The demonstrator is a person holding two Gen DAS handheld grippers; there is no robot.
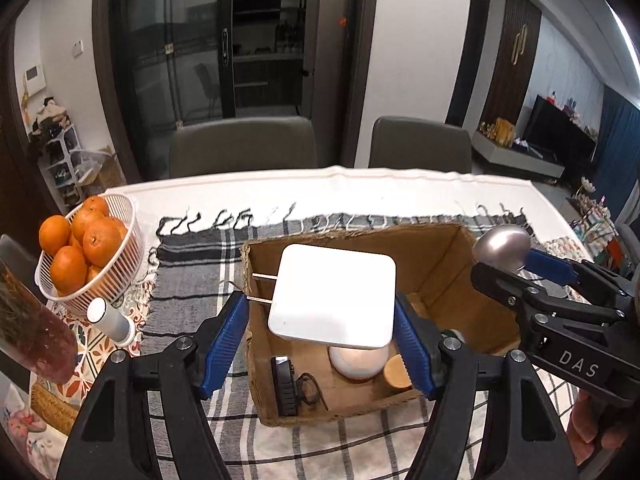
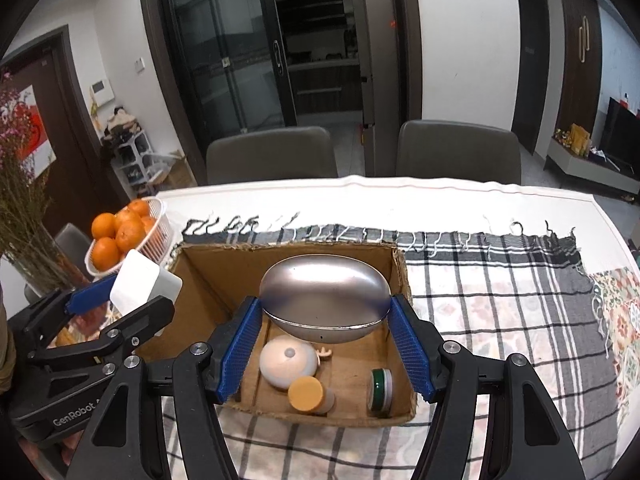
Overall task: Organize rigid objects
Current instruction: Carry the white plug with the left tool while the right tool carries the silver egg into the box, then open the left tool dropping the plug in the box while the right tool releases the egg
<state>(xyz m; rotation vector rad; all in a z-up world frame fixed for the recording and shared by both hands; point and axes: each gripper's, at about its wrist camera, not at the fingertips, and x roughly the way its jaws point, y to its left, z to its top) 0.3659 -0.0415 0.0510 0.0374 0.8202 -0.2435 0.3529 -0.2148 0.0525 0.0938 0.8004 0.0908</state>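
Left tongs [image 1: 320,312] clamp a white square device [image 1: 334,296], hiding box [image 1: 440,280] contents below; right tongs [image 2: 324,340] clamp a silver egg-shaped case [image 2: 325,298], box at 6 o'clock.

White square pad [image 1: 332,295]: flat, rounded corners, held above the open cardboard box [image 1: 448,276]. Silver egg-shaped case [image 2: 325,304]: glossy, lying level, held over the same box. Box contents: white dome [image 2: 286,364], orange-capped jar [image 2: 310,395], green tin [image 2: 380,386], black charger [image 1: 285,386].
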